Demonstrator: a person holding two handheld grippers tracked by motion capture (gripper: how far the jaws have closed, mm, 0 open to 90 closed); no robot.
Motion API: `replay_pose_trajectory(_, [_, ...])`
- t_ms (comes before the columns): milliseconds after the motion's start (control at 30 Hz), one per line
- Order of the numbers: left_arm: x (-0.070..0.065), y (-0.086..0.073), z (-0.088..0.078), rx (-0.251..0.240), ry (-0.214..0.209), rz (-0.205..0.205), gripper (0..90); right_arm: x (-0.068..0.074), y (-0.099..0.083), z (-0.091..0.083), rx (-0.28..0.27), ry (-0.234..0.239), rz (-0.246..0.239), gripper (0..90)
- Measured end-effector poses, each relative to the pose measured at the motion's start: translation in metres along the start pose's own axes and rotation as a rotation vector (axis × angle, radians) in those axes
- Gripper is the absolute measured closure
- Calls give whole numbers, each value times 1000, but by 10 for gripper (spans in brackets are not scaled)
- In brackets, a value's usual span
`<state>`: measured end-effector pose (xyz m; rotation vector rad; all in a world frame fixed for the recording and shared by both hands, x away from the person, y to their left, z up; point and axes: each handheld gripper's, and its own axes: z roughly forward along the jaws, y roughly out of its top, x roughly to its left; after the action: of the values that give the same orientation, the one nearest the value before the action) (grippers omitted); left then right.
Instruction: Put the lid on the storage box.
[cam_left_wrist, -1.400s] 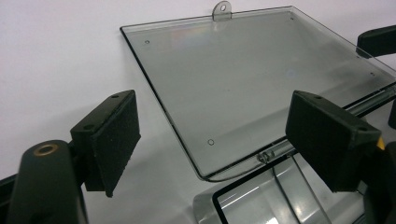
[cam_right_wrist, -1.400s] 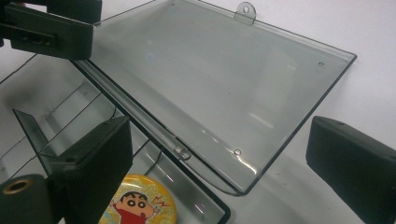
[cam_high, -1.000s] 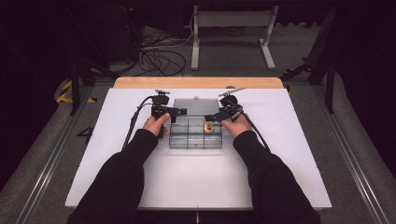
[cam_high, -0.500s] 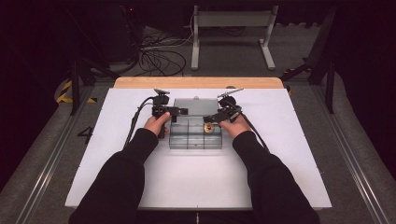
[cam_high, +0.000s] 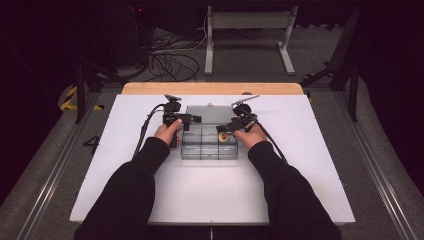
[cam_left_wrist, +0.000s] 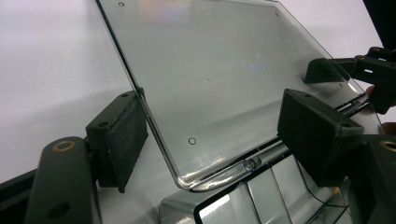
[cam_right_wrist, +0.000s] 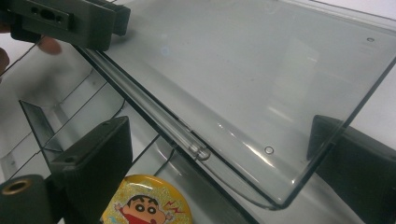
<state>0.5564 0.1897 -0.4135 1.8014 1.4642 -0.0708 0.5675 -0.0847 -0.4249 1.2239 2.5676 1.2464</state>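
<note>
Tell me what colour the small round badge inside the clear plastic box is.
Glittery yellow, with a cartoon boy; round badge shows best in the right gripper view.

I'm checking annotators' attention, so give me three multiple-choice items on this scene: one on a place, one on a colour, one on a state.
1. Where does the round badge lie?
A. on the lid
B. on the white table outside the box
C. in a right-hand compartment of the box

2. What is the badge's main colour?
A. blue
B. yellow
C. green

3. How is the clear lid?
A. open, swung back
B. shut over the compartments
C. standing upright

Answers:
1 C: the badge sits between dividers of the box.
2 B: its face is glittery yellow.
3 A: the lid lies back behind the uncovered compartments.
</note>
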Motion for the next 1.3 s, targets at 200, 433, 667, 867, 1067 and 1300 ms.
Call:
replay_pose_trajectory(200, [-4, 4, 0, 19, 20, 21, 252, 0, 1, -2, -12, 5, -1, 80])
replay_pose_trajectory(433, [-4, 4, 1, 20, 16, 21, 252, 0, 1, -3, -17, 0, -7, 81])
replay_pose_trajectory(667, [-7, 4, -2, -2, 23, 61, 261, 1, 4, -7, -40, -2, -14, 81])
replay_pose_trajectory(867, [-10, 5, -7, -31, 18, 68, 259, 3, 6, -13, -68, -2, -23, 81])
replay_pose_trajectory(1067, [-13, 6, -12, -50, 7, 82, 258, 6, 10, -18, -88, -3, -31, 87])
replay_pose_trajectory(1300, [-16, 6, -16, -69, 2, 95, 255, 8, 12, -24, -105, -11, -42, 101])
